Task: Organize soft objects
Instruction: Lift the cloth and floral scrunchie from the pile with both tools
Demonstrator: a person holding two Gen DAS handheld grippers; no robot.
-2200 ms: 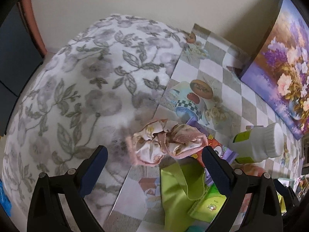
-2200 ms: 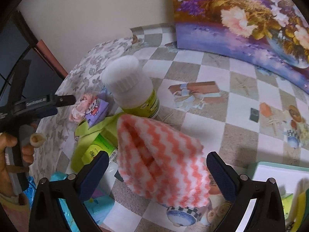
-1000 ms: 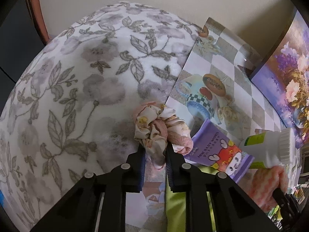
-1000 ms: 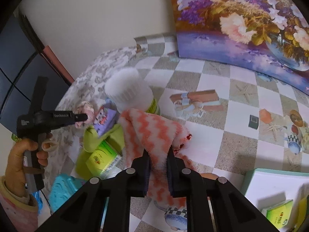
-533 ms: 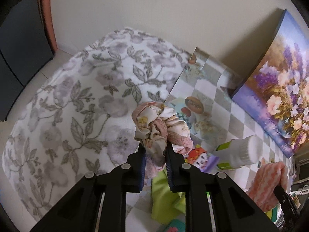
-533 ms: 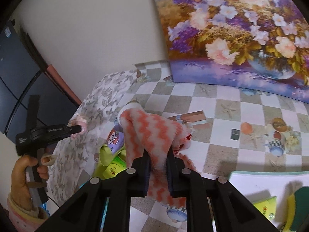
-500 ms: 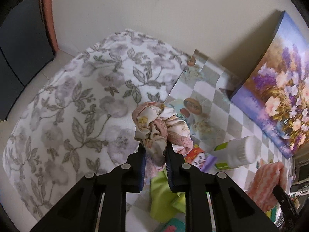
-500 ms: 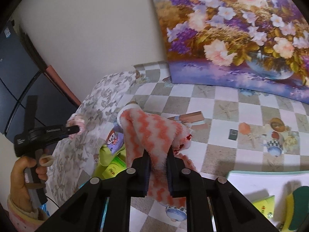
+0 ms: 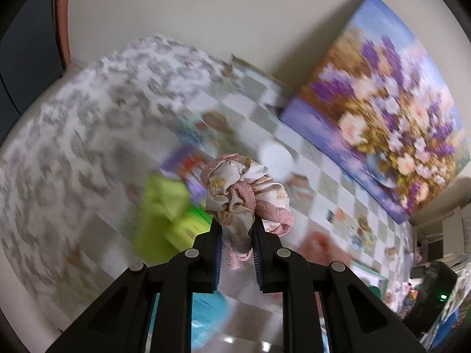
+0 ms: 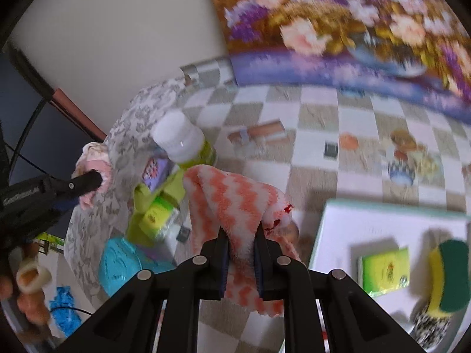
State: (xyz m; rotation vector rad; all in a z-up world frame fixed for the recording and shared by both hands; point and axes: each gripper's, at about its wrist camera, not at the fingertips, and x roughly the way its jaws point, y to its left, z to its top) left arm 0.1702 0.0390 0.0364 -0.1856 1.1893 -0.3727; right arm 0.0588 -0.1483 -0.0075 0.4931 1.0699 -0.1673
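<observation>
My left gripper (image 9: 236,229) is shut on a bunched pink and cream floral scrunchie (image 9: 241,194), held up above the table. In the right wrist view that same left gripper (image 10: 88,181) shows at the left edge, with the scrunchie (image 10: 94,158) at its tip. An orange and white zigzag fleece cloth (image 10: 232,203) hangs lifted off the table, with my right gripper (image 10: 240,241) shut on it. In the left wrist view the cloth (image 9: 321,247) is a blurred orange patch at lower right.
A white-capped green bottle (image 10: 182,141), a purple packet (image 10: 156,170), a lime-green cloth (image 10: 147,206) and a teal object (image 10: 120,261) lie on the checked tablecloth (image 10: 318,158). A white tray (image 10: 338,232) at right holds a yellow-green packet (image 10: 385,267) and a sponge (image 10: 450,276). A floral painting (image 10: 338,23) leans on the wall.
The left gripper has risen and swung right with the scrunchie, away from the leaf-print blanket and over the checked cloth. The right gripper has shifted right with the zigzag cloth; more of the white tray shows.
</observation>
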